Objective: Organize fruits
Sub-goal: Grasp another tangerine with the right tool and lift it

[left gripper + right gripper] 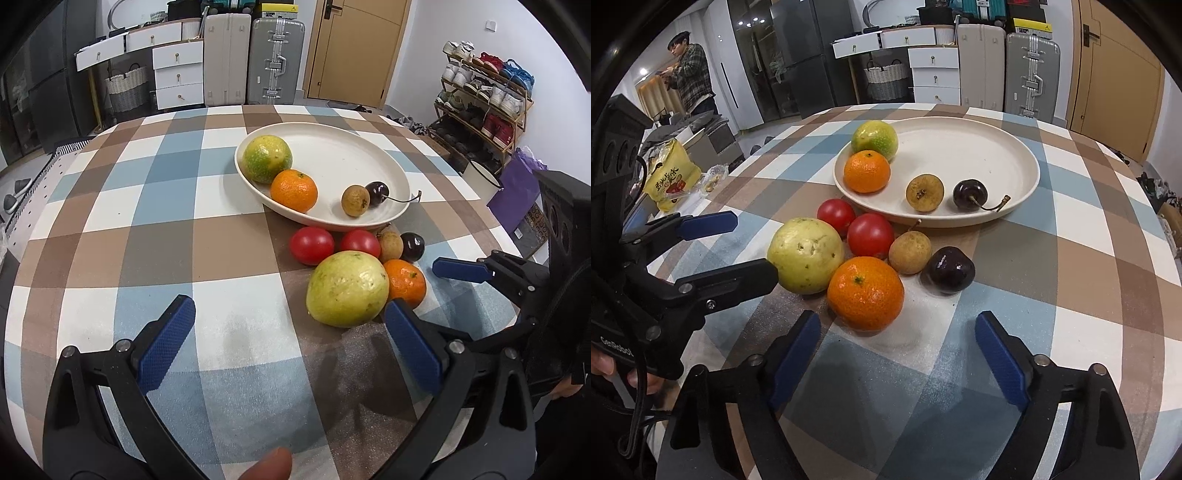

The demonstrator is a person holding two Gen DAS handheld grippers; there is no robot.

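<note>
While both tools gape empty: "GenRobot" (approx., blurry) on left tool.

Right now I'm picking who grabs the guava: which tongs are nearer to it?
Left. The left tongs have one finger beside the guava; the right tongs sit nearer the orange.

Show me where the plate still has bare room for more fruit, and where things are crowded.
The plate is bare across its far and right parts, beyond the cherry. Its near-left edge is taken. Crowded: the loose cluster around the guava just before the rim.
</note>
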